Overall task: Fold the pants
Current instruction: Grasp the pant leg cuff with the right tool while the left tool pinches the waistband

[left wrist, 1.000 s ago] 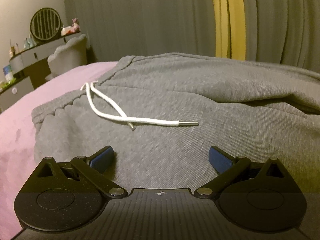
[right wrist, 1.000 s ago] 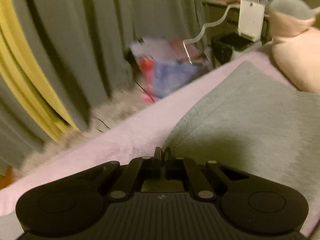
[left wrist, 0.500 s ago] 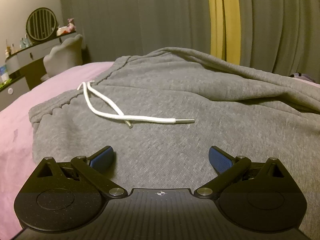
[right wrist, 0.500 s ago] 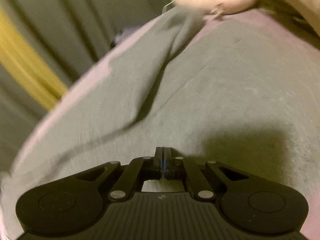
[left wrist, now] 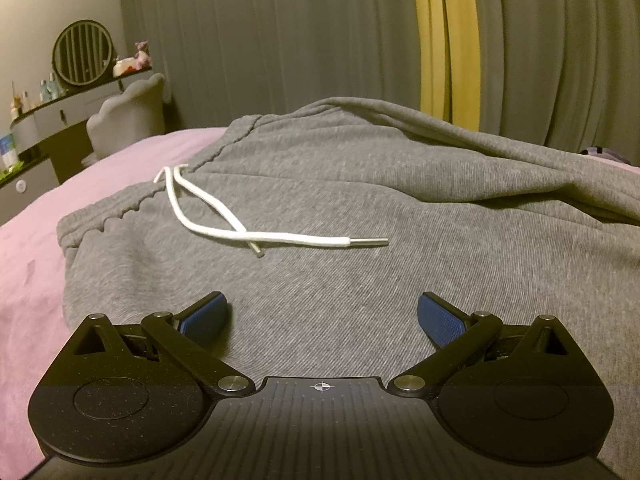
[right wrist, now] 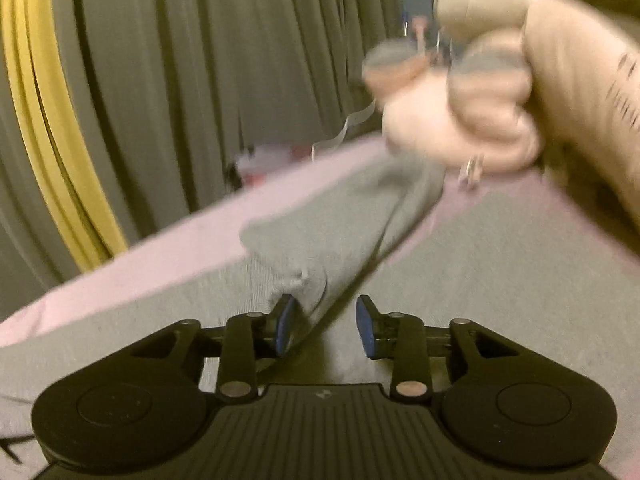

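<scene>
Left wrist view is showing the grey pants [left wrist: 360, 208] lying spread on a pink bed cover [left wrist: 36, 240], the waistband [left wrist: 132, 208] toward the left and the white drawstring [left wrist: 240, 232] trailing loose across the front. Along the far side one leg is lying doubled over the other, its edge forming a thick ridge [left wrist: 480, 152] running off to the right. The left gripper [left wrist: 322, 314] is hovering just above the cloth below the drawstring, its blue pads far apart and holding nothing.

In the blurred right wrist view, the right gripper [right wrist: 325, 322] has just been opening: its jaws are now standing about half apart, and a fold of the pant leg [right wrist: 340, 216] is lying between them, brushing the left pad but not pinched. That leg is stretching away toward a pale plush toy [right wrist: 460, 120] at the far end of the bed.

Judging from this, the lengthwise fold, leg onto leg, is looking done and only just laid down. What is remaining seems to be smoothing the layers, tucking the drawstring, and folding the length over toward the waist.

Grey curtains [left wrist: 280, 40] with a yellow strip [left wrist: 444, 40] are hanging behind the bed.
</scene>
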Motion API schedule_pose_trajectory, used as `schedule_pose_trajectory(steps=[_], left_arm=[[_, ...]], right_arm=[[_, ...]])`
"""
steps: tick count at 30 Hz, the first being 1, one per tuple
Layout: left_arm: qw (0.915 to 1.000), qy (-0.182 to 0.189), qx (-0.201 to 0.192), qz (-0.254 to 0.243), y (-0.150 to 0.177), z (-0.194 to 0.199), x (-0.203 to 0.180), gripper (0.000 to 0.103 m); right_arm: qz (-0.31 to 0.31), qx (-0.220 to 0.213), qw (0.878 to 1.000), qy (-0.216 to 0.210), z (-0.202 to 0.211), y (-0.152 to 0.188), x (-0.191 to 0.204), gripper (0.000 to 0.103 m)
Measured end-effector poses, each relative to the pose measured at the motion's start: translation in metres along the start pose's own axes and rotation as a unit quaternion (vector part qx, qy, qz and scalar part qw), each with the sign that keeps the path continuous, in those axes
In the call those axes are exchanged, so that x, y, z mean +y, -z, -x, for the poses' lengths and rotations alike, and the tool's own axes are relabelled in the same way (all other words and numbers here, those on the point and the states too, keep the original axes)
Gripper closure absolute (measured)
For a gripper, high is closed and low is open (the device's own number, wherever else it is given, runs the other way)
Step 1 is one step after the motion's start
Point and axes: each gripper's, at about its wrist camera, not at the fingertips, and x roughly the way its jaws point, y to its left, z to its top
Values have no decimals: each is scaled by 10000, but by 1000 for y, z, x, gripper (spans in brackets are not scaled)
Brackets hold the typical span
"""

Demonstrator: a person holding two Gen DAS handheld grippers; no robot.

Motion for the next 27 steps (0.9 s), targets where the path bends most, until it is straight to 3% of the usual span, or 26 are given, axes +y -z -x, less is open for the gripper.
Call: schedule_pose_trajectory(steps=[1, 2, 6, 8, 9, 13, 14, 15, 19, 21, 23, 25, 27], left_arm=[[10000, -6, -5, -10, 0, 0, 0, 0], [10000, -7, -9, -13, 0, 0, 0, 0], [10000, -9, -12, -16, 0, 1, -1, 0], [10000, -19, -22, -26, 0, 0, -1, 0], [10000, -19, -28, -29, 1, 0, -1, 0], [10000, -10, -57, -24, 2, 0, -1, 0], [10000, -2, -61, -21, 2, 0, -1, 0], [10000, 16, -59, -19, 2, 0, 0, 0], [9998, 139, -115, -7, -7, 6, 6, 0], [9979, 85, -638, 22, -18, 22, 7, 0], [9915, -11, -1301, -78, -34, 40, 3, 0], [9853, 261, -1675, -212, -60, 42, -4, 0], [9846, 735, -1586, -58, -93, 26, -8, 0]], right_arm=[[150, -74, 9999, 4, 0, -1, 4, 29], [282, -80, 9996, -20, -3, -1, 6, 25], [339, -197, 9992, -73, -5, 1, 10, 25], [546, -30, 9985, 26, -17, 2, 15, 27], [674, 102, 9976, 135, -24, 4, 19, 34], [1034, 240, 9931, 499, -53, 20, 23, 83], [1073, 255, 9924, 553, -59, 22, 21, 86], [887, 218, 9945, 520, -59, 22, 15, 91], [-620, -264, 9971, 366, -35, 6, -27, 92], [-1046, -204, 9927, 567, -34, 9, -45, 92], [-1231, 286, 9903, 582, -51, 20, -60, 92], [-1563, 256, 9867, 356, -56, 22, -74, 92], [-1895, 273, 9814, 173, -58, 16, -82, 87]])
